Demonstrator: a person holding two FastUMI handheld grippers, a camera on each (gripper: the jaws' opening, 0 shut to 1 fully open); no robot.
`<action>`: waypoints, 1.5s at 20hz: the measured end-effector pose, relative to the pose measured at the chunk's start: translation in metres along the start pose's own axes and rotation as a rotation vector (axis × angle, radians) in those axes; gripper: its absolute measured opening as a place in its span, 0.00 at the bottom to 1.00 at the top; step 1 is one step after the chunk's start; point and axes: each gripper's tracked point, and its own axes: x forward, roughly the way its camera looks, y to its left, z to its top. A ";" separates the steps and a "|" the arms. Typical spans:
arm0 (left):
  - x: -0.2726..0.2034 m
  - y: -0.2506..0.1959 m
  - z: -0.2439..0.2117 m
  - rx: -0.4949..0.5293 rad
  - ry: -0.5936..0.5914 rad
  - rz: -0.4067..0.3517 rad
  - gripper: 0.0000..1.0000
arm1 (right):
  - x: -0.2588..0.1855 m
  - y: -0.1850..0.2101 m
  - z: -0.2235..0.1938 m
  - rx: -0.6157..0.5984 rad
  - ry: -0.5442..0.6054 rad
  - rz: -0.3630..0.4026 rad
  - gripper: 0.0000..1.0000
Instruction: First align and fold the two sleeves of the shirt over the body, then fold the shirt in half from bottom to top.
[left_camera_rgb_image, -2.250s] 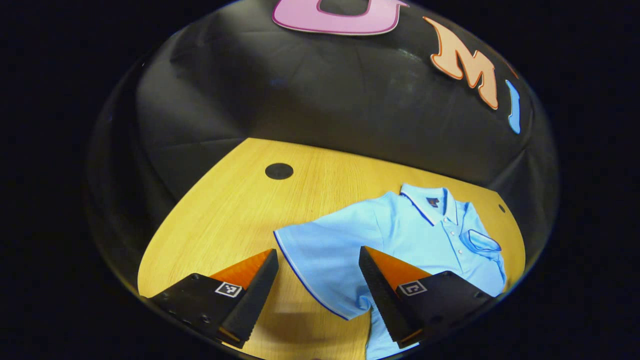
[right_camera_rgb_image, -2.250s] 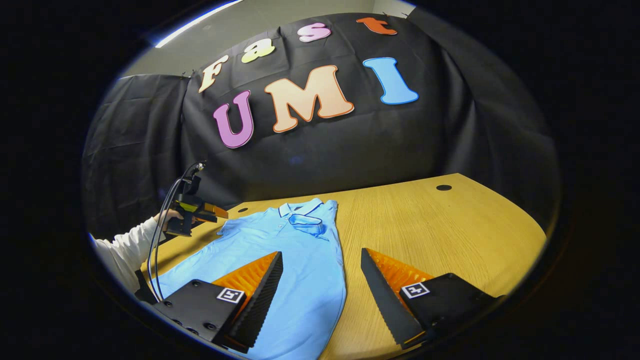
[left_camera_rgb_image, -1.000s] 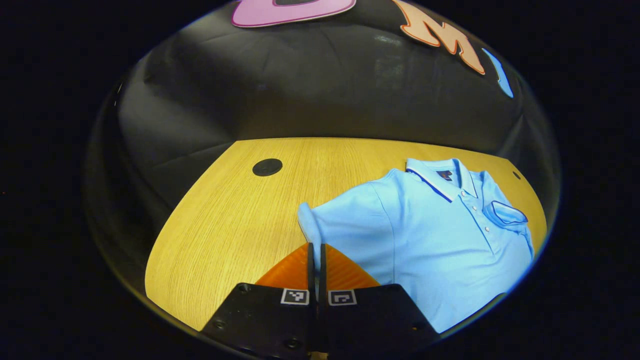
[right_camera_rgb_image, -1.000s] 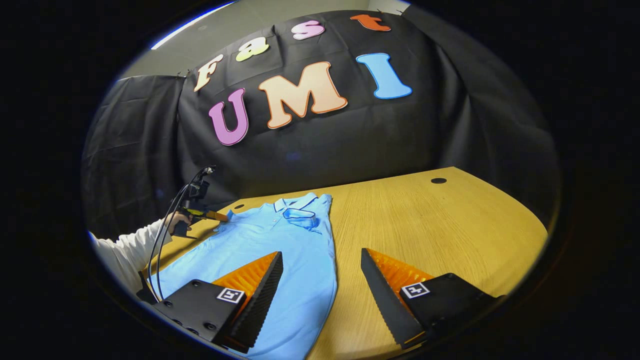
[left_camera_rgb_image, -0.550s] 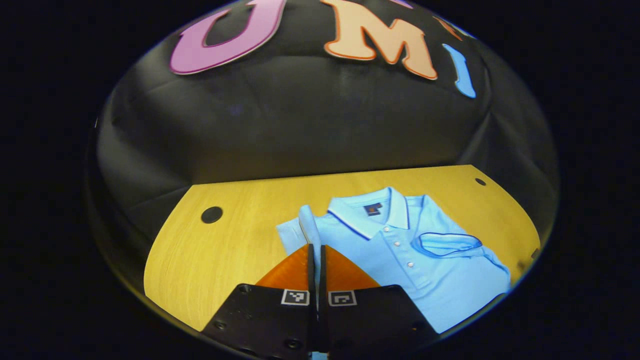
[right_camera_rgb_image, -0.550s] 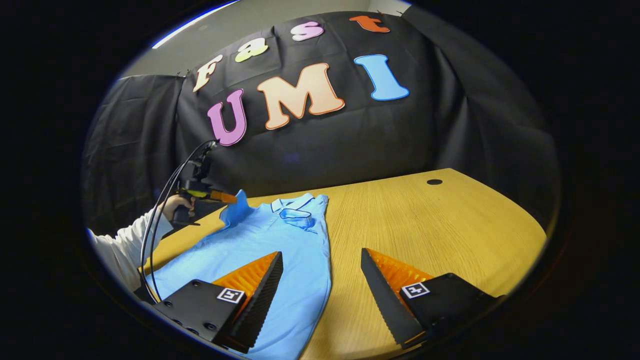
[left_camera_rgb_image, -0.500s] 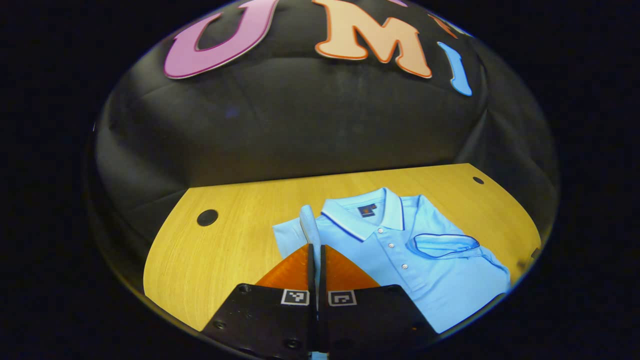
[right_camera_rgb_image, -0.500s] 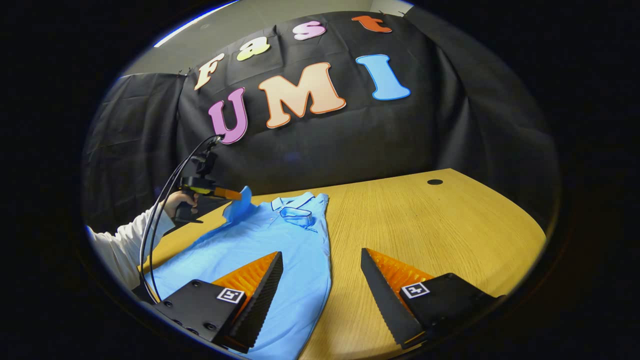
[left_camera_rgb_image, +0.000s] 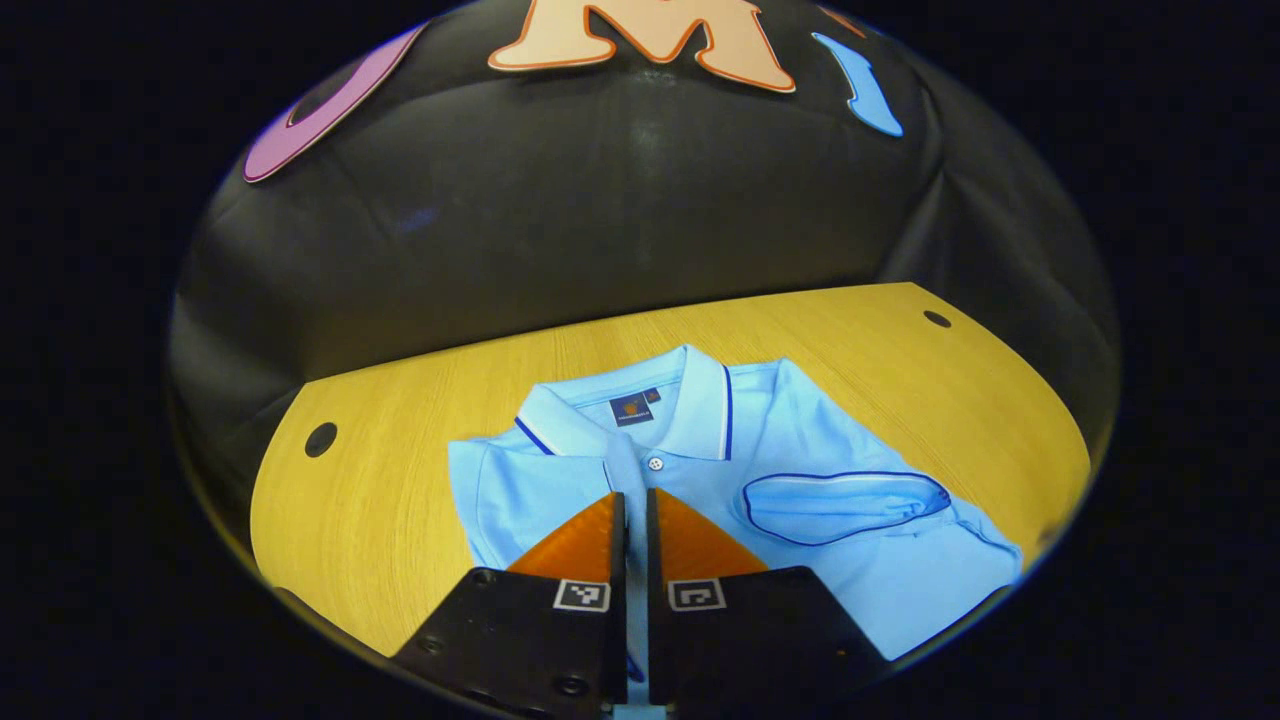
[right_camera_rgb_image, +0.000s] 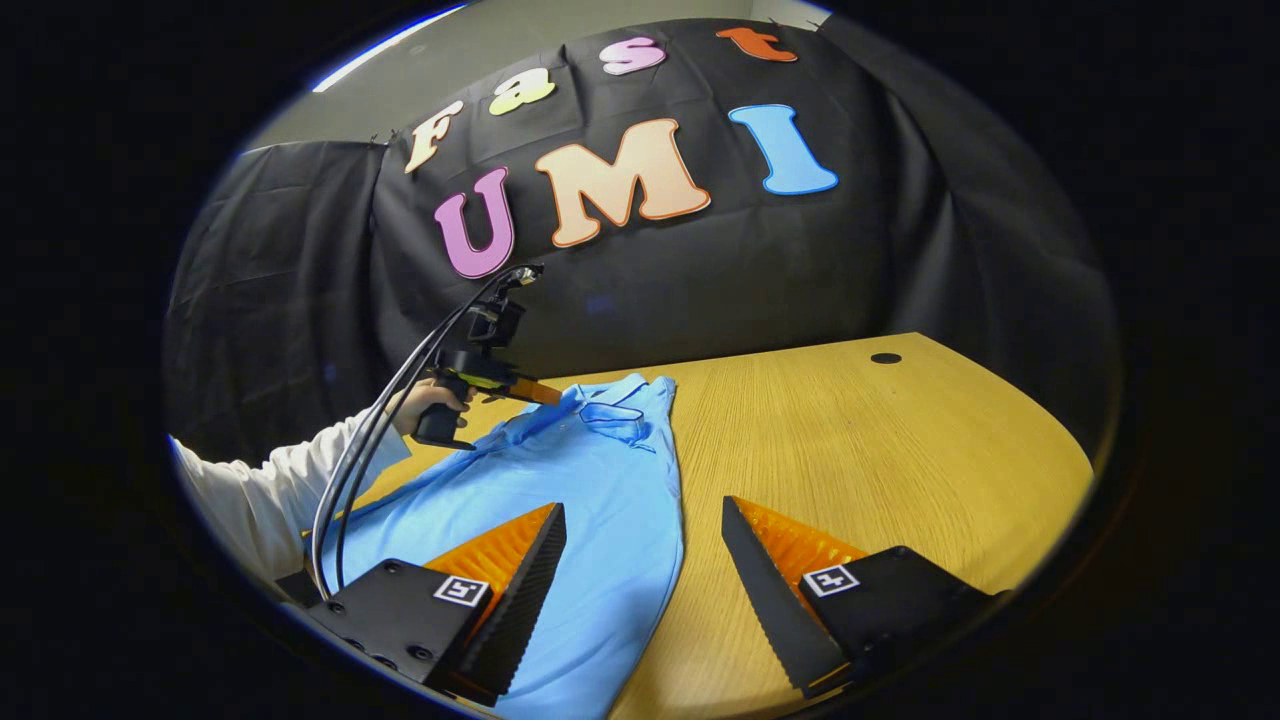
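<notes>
The left gripper (left_camera_rgb_image: 631, 500) is pinched on a sleeve (left_camera_rgb_image: 628, 470) of the one blue shirt (left_camera_rgb_image: 800, 450), holding it over the chest just below the collar (left_camera_rgb_image: 640, 405). The right gripper (right_camera_rgb_image: 640, 540) hangs with fingers wide apart above the shirt's lower edge on the wooden table (right_camera_rgb_image: 880, 440). A second sleeve lies folded on the chest.

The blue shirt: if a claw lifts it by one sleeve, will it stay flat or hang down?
Likely floppy: the sleeve pinched in the left claw bends over the shirt. Probably light, since one pinch lifts it. It may slide on the smooth table.
</notes>
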 end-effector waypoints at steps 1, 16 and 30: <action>-0.001 -0.003 -0.003 -0.008 0.006 -0.011 0.10 | -0.001 0.001 0.000 -0.005 0.001 -0.001 0.98; -0.255 -0.015 -0.137 -0.080 -0.054 0.029 0.94 | -0.069 0.066 -0.052 -0.082 0.079 0.109 0.98; -0.347 -0.044 -0.277 -0.139 -0.073 0.012 0.95 | -0.114 0.068 -0.104 -0.159 0.149 0.076 0.98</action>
